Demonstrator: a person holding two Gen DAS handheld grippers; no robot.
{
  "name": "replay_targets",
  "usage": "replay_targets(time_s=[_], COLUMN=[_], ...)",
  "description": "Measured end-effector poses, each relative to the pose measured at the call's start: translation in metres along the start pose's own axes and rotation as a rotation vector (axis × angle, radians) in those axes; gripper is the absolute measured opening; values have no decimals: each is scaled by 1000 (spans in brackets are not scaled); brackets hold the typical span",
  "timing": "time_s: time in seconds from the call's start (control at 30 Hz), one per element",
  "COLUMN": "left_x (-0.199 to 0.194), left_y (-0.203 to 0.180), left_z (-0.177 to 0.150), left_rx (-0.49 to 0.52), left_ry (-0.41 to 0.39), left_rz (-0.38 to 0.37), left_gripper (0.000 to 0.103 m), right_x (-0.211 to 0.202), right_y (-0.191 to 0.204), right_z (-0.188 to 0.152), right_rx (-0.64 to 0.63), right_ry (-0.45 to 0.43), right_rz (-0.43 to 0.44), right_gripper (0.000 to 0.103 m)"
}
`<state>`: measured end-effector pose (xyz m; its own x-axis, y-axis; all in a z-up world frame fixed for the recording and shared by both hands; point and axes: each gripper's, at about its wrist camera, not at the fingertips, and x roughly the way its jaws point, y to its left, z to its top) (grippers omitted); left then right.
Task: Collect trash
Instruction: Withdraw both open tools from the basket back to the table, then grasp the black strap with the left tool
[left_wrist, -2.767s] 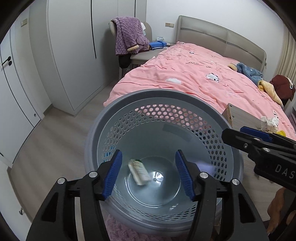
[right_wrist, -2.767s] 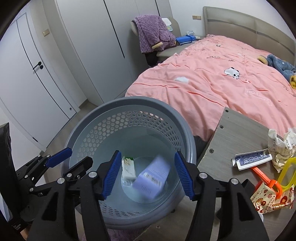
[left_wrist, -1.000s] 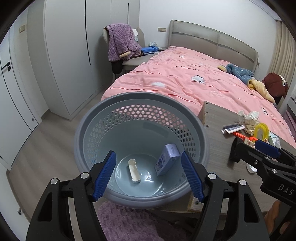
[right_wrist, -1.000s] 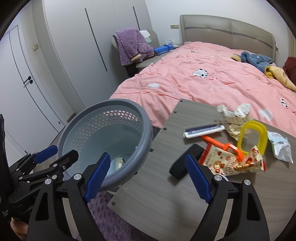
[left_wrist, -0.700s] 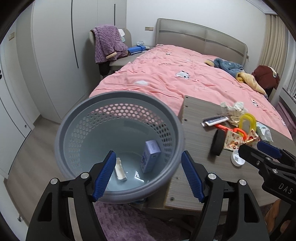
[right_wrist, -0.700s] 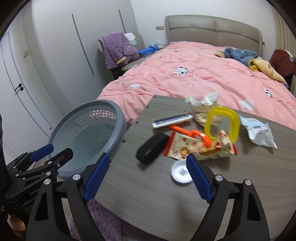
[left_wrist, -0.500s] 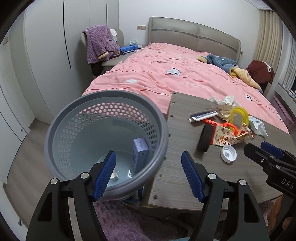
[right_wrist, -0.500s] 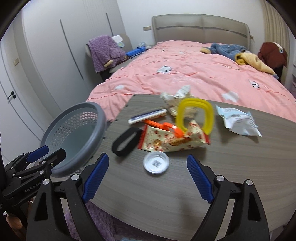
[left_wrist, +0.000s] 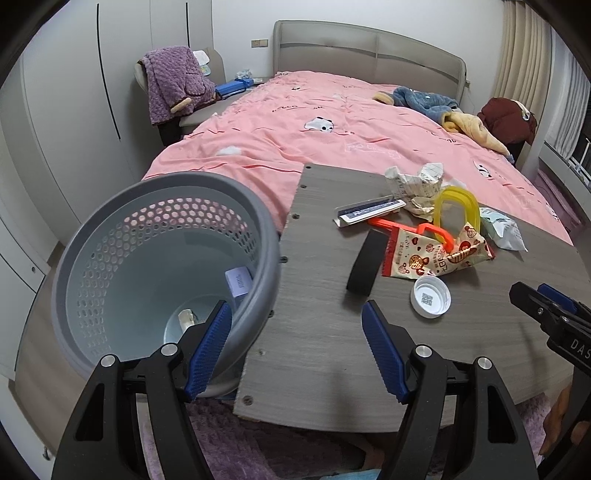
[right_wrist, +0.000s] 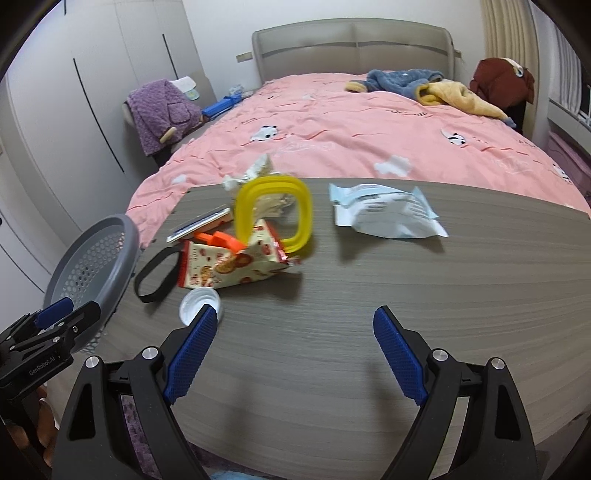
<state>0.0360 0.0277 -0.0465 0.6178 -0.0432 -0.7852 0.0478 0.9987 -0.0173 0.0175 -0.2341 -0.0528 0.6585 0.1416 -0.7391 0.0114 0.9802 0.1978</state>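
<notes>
A grey perforated bin (left_wrist: 110, 258) stands left of a wooden table (left_wrist: 325, 332), with a lilac box (left_wrist: 239, 281) and a small wrapper (left_wrist: 186, 317) inside. On the table lie a red-patterned snack bag (right_wrist: 229, 267), a white-blue packet (right_wrist: 384, 216), crumpled paper (left_wrist: 417, 182), a white cap (left_wrist: 430, 297), a black band (left_wrist: 364, 264) and a yellow ring (right_wrist: 273, 214). My left gripper (left_wrist: 295, 347) is open and empty over the table's left edge beside the bin. My right gripper (right_wrist: 291, 347) is open and empty above the table's near side.
A pink bed (right_wrist: 351, 136) lies behind the table, with blue and yellow clothes (right_wrist: 424, 86) on it. A chair with a purple blanket (left_wrist: 173, 85) stands at the left by white wardrobes. An orange tool (left_wrist: 410, 229) and a flat card pack (left_wrist: 367, 214) lie on the table.
Both grippers have swung right, away from over the bin toward the table. The lilac box dropped from the right gripper now lies in the bin. Both stay open.
</notes>
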Motion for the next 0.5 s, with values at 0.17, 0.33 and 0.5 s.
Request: replay_targets(time_s=[0.17,0.33,0.5], left_x=[10,21,37], left_y=[-15,-22,-25], left_z=[7,14,21], left_rx=[21,30,32], left_ry=[10,19,39], left_rz=[1,11,8], left_gripper=[70,70,70], right_x=[1,5,9], right_y=[-20,-40,-45], right_z=[2,8,10], right_rx=[16,51,61], right_ry=[-2,-4,5], right_rz=[-26,-52,-42], right_gripper=[85,85,85])
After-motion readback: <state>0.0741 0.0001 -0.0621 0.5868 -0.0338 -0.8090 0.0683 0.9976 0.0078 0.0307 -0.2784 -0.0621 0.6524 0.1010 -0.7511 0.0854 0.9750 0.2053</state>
